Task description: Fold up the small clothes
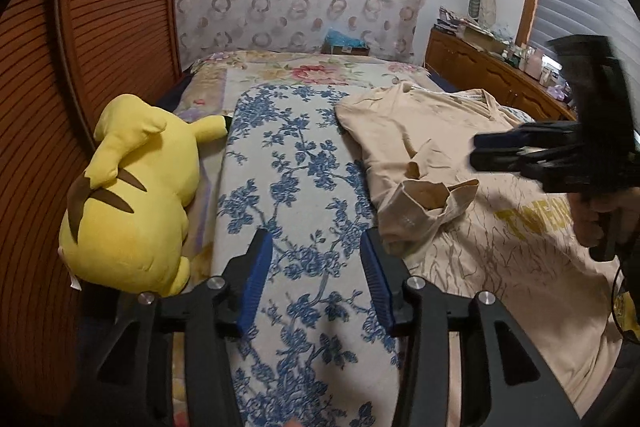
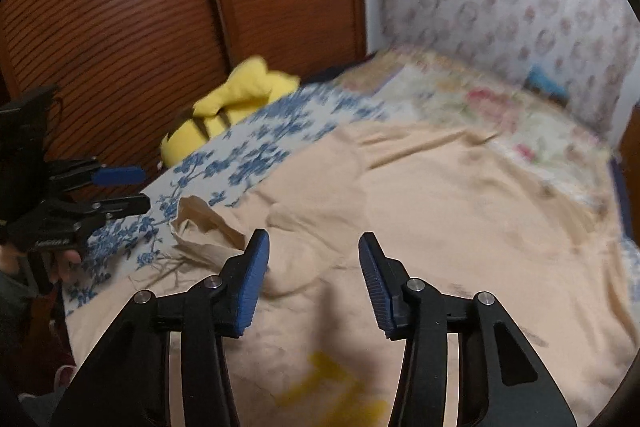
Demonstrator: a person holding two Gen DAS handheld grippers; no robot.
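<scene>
A beige T-shirt (image 1: pixel 460 163) with yellow lettering lies spread on the blue-flowered board cover (image 1: pixel 296 187), one sleeve (image 1: pixel 424 203) rumpled toward the middle. My left gripper (image 1: pixel 316 279) is open and empty over the bare cover, left of the shirt. My right gripper (image 2: pixel 314 279) is open and empty just above the shirt (image 2: pixel 440 227), near the yellow print (image 2: pixel 332 387). The right gripper also shows in the left wrist view (image 1: pixel 504 151), and the left gripper shows in the right wrist view (image 2: pixel 132 191) beside the sleeve (image 2: pixel 208 227).
A yellow plush toy (image 1: pixel 132 195) lies left of the cover, against the brown slatted doors (image 1: pixel 100 47). A floral bedspread (image 1: pixel 304 71) lies beyond. A wooden dresser (image 1: pixel 492 67) with clutter stands at the right.
</scene>
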